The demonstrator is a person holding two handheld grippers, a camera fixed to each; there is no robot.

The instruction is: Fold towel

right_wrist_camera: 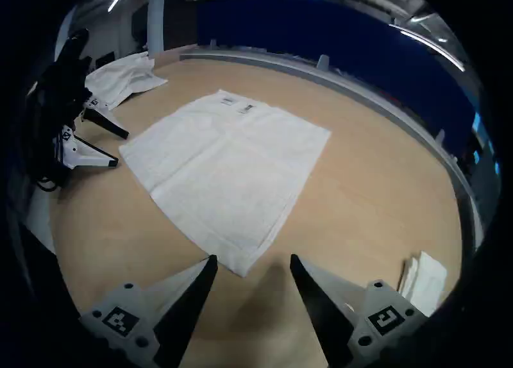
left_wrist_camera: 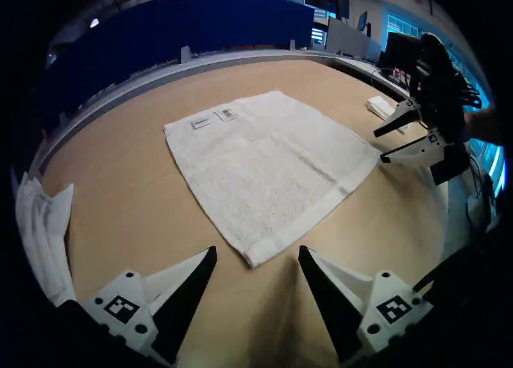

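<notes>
Light wood surface (left_wrist_camera: 128,195), dark blue partition panel (left_wrist_camera: 192,28) behind it.

Left tongs (left_wrist_camera: 256,249): spread, holding nothing. Right tongs (right_wrist_camera: 253,257): same, spread and empty. Each has one corner of the flat white terry towel (left_wrist_camera: 269,169) dead ahead, just off the tips and centred on the gap between the fingers. Not pinched yet on either side.

Key geometry: those two corners are the ends of one hemmed edge. The towel body runs away from both tongs toward the far edge carrying two small sewn labels (left_wrist_camera: 215,117). Neither side looks nearer, so reach is symmetric. My read: short push forward and down, close on both corners, carry that edge over to the labelled one.

Long axis: looks near square, but lens distortion makes it a toss-up.

Outward: loose pile of white cloths (left_wrist_camera: 42,233) left of the left tongs, small folded white cloth (right_wrist_camera: 426,281) right of the right tongs, both apart from the towel.

Can't tell tip height above the surface. Room beyond the partition is dark and cut off.
</notes>
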